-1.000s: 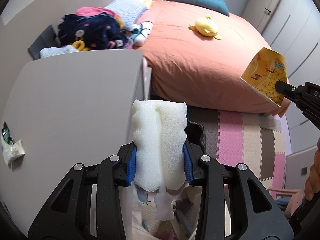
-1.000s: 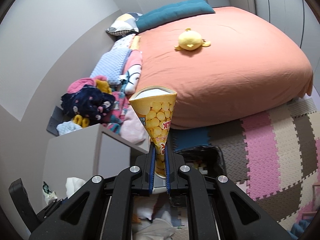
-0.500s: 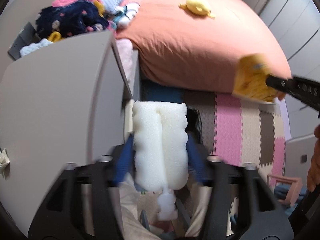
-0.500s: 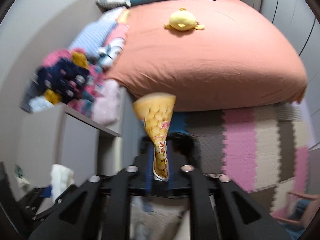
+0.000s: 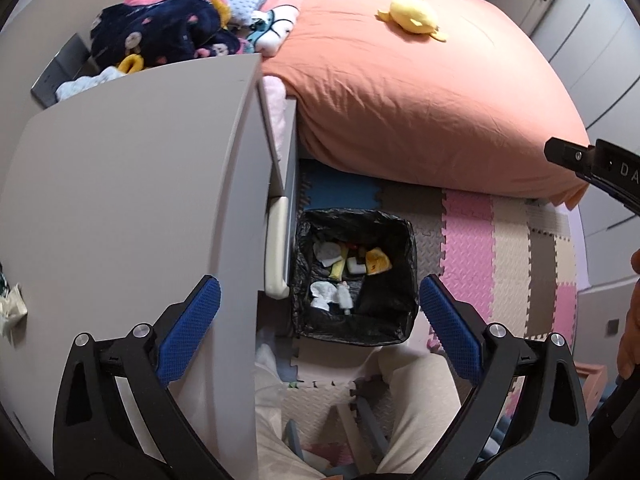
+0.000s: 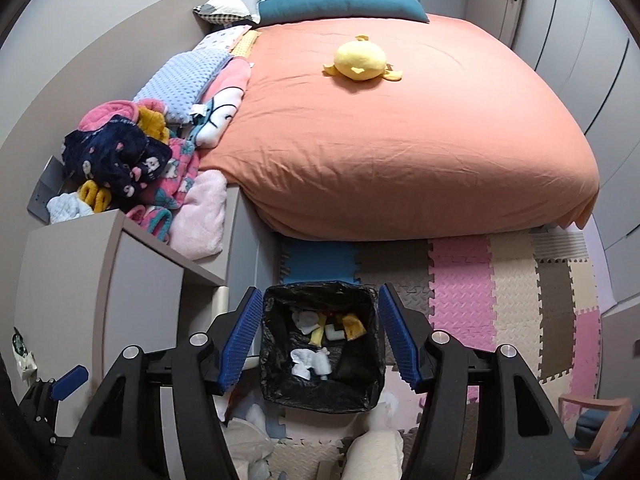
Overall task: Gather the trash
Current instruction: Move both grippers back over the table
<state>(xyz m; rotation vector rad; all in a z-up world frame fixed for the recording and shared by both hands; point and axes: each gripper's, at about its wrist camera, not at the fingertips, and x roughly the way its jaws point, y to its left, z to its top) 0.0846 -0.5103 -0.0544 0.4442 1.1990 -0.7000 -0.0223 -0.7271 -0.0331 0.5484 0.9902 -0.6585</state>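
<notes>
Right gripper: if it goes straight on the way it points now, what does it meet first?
Probably the black-lined trash bin, framed between the open right gripper; inside, the white crumpled paper. Depth is unclear.

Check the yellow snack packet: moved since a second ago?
Yes. It left the right gripper, now open, and dropped into the black-lined bin, lying as the yellow snack packet among other trash.

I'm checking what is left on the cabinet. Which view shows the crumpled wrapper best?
Neither is good. The right wrist view shows slightly more of the wrapper, at the cabinet top's near edge. The left wrist view cuts it off at the frame edge.
</notes>
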